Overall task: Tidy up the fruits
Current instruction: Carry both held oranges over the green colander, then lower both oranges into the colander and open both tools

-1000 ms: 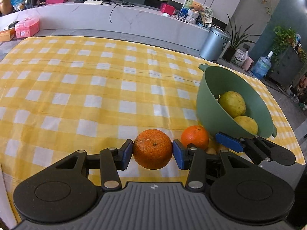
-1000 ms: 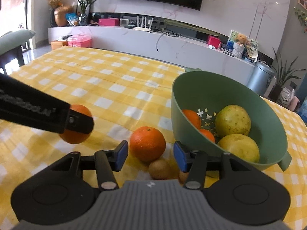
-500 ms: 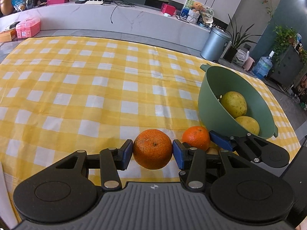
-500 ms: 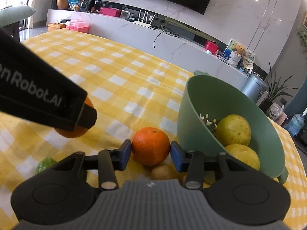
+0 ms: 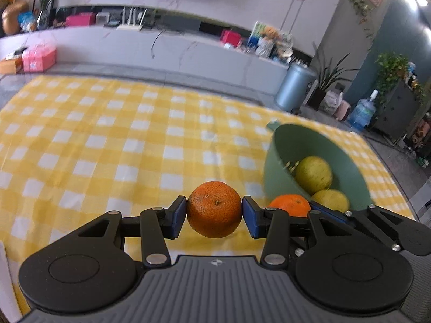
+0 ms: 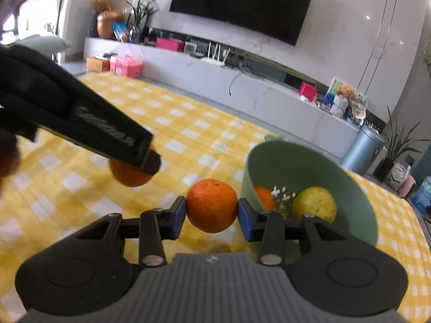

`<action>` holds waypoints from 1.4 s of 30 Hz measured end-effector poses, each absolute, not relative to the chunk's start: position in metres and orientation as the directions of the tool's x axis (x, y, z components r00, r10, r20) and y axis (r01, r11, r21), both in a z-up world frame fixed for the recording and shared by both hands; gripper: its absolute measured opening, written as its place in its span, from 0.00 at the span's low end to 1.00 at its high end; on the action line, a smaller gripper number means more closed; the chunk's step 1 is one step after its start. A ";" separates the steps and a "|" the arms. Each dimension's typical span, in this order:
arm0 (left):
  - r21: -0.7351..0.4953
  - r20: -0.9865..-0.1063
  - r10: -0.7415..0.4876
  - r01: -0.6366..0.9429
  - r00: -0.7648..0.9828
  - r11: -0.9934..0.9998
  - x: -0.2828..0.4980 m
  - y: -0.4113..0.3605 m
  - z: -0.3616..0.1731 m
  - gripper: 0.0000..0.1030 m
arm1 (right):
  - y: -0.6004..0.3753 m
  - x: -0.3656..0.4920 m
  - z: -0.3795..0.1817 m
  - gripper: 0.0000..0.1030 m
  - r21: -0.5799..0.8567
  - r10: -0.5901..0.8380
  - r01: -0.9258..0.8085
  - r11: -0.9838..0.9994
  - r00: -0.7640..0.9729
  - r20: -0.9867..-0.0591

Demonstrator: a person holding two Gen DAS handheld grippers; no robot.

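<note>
**Both grippers carrying oranges beside the green bowl**

Left wrist view: the left gripper [image 5: 214, 216] is pinching a rough-skinned orange [image 5: 214, 209], blue pads [image 5: 179, 216] pressing on both of its sides, fruit hanging clear above the yellow checked tablecloth [image 5: 107, 145]. To its right, the right gripper [image 5: 317, 210] is showing only partly, with a second orange [image 5: 290, 205] sitting in it; its fingertips are mostly hidden here. Just behind that, the green bowl [image 5: 280, 161] is standing on the cloth, holding two yellow-green fruits [image 5: 313, 174]. Picture is blurred.

Right wrist view: the right gripper [image 6: 211, 216] is closing on a smooth orange [image 6: 212, 205], pads touching it on both sides, fruit lifted off the tablecloth [image 6: 188, 134]. The green bowl [image 6: 309, 167] is sitting just to the right, touching the right-hand finger in the picture; inside are a small orange [image 6: 264, 197] and a yellow-green fruit [image 6: 314, 204]. At left, the left gripper [image 6: 146, 158] is reaching in from the edge, a black finger covering the top of its orange [image 6: 129, 173], which is hanging above the cloth. A small brown fruit [image 6: 214, 247] is lying on the cloth below the held orange, partly hidden by the gripper body.
</note>
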State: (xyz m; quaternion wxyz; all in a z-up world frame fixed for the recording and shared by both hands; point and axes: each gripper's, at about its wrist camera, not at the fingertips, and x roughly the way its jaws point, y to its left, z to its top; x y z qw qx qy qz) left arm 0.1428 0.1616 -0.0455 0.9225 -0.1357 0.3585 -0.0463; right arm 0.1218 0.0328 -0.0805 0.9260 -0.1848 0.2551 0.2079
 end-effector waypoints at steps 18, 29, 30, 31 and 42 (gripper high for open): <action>-0.252 -0.581 -0.296 0.178 0.758 0.951 0.171 0.092 -0.010 0.49 | -0.063 0.150 -0.011 0.37 -0.125 0.273 -0.383 0.915 0.818 -0.507; -0.207 -0.600 -0.336 0.265 0.726 0.942 0.206 0.049 -0.015 0.49 | -0.098 0.196 -0.018 0.37 -0.057 0.258 -0.351 0.935 0.779 -0.571; -0.201 -0.603 -0.336 0.270 0.723 0.942 0.208 0.047 -0.018 0.49 | -0.100 0.198 -0.020 0.37 -0.052 0.257 -0.350 0.935 0.774 -0.579; -0.194 -0.607 -0.334 0.274 0.721 0.942 0.209 0.046 -0.020 0.49 | -0.100 0.202 -0.023 0.37 -0.048 0.256 -0.349 0.936 0.768 -0.588; -0.180 -0.655 -0.324 0.275 0.683 0.944 0.231 0.043 -0.046 0.49 | -0.099 0.237 -0.047 0.37 -0.077 0.237 -0.382 0.921 0.706 -0.667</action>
